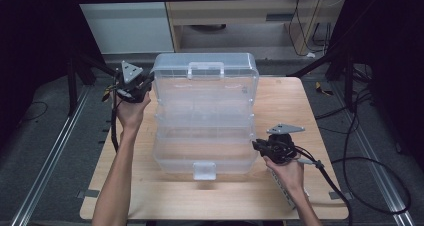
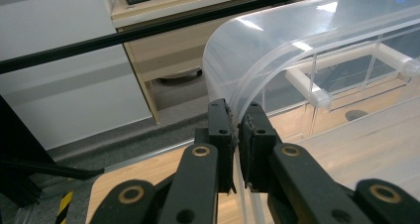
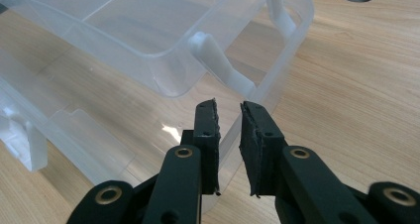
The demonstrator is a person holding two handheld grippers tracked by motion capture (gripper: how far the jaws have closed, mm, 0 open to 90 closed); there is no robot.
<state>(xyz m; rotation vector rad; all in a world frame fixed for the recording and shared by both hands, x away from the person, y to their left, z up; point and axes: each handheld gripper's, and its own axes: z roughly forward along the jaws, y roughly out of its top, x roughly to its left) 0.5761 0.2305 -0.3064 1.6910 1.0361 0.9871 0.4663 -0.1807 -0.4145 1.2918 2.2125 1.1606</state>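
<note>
Clear box (image 1: 205, 121) sits mid-table (image 1: 300, 101), lid up. Left gripper (image 1: 145, 83) at the lid's far left corner, jaws nearly closed, pinching the lid (image 2: 257, 55) edge. Right gripper (image 1: 256, 145) at the box's near right rim (image 3: 277, 70), jaws narrowly apart straddling the wall, contact unclear.

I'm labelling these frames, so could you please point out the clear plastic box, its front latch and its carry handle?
clear plastic box (image 1: 202, 141): high view, front tray wall.
front latch (image 1: 204, 170): high view, middle of the white tab.
carry handle (image 1: 205, 69): high view, bar on the raised lid.
</note>
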